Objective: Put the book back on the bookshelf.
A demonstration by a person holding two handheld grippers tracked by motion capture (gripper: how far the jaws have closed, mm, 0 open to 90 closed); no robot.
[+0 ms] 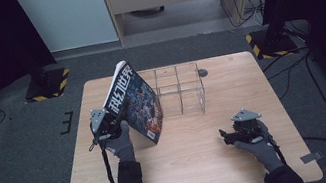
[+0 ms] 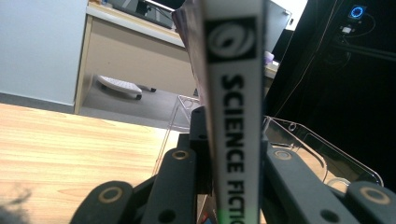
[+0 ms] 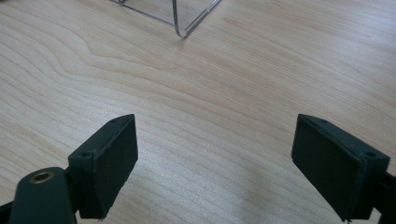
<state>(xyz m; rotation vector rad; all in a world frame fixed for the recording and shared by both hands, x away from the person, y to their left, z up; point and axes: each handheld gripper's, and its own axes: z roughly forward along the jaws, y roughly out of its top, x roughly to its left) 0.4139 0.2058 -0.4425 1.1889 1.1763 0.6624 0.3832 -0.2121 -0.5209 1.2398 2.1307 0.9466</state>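
Left gripper (image 1: 106, 124): clamped on the magazine (image 1: 137, 103) by its spine edge; you hold it upright, tilted, off the table (image 1: 204, 165).
Magazine: at 9 o'clock of the clear organizer (image 1: 180, 90), just beside it, cover facing you.
Right gripper (image 3: 215, 154): jaws apart, nothing between, resting low at 5 o'clock of the organizer.
Step, as I judge: slot the mag into a compartment.
How: square the spine w/ a divider, lower slowly, keep the grip firm till the bottom edge seats.
Risk: the light organizer may slide; steady its wall w/ your right gripper.
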